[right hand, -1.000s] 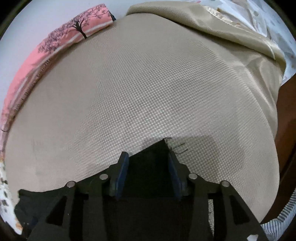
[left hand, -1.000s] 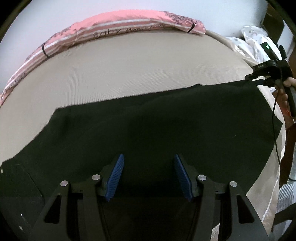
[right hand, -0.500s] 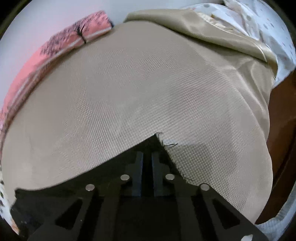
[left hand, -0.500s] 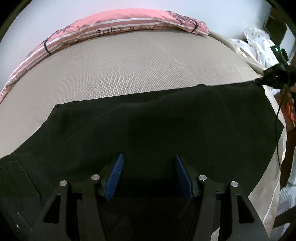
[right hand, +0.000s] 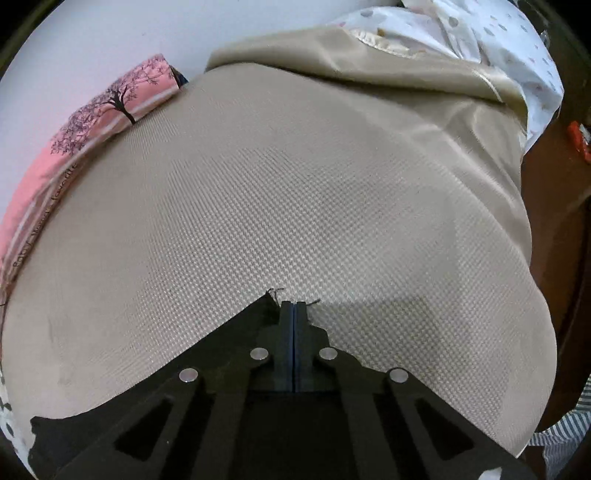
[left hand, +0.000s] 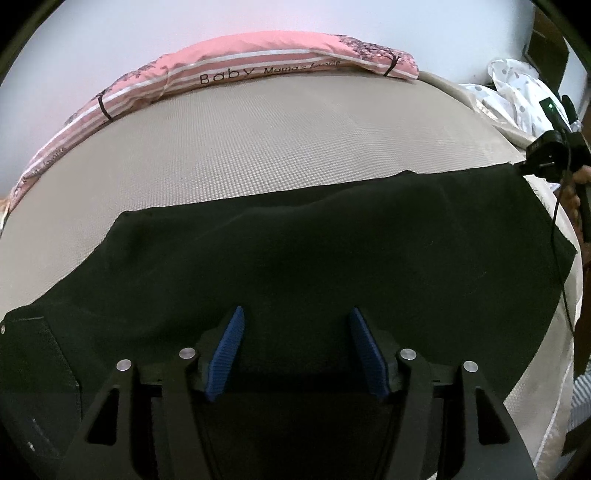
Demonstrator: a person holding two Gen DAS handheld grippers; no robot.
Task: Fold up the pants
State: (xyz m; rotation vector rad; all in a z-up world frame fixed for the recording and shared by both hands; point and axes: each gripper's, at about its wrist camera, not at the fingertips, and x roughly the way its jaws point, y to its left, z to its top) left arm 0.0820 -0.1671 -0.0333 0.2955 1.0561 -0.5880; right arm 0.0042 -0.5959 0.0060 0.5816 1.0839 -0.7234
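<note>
We see black pants [left hand: 295, 251] spread flat across a tan woven bed cover [left hand: 277, 147], their far edge running from nine o'clock to three o'clock in the left wrist view. Our left gripper [left hand: 295, 349] hangs over the near part of the cloth with its blue pads [left hand: 227, 350] standing apart, nothing pressed between them. At two to three o'clock in that view our right gripper [left hand: 532, 166] meets the far corner of the pants, a hand [left hand: 581, 175] behind it. In the right wrist view the right gripper [right hand: 294, 306] has its jaws together at six o'clock, and the frayed corner of the pants [right hand: 255, 317] lies against them at the left; we judge them pinched on that corner. A pink pillow [left hand: 258, 72] lines the bed at twelve o'clock, and a white dotted cloth [right hand: 480, 33] is bunched at one o'clock.
</note>
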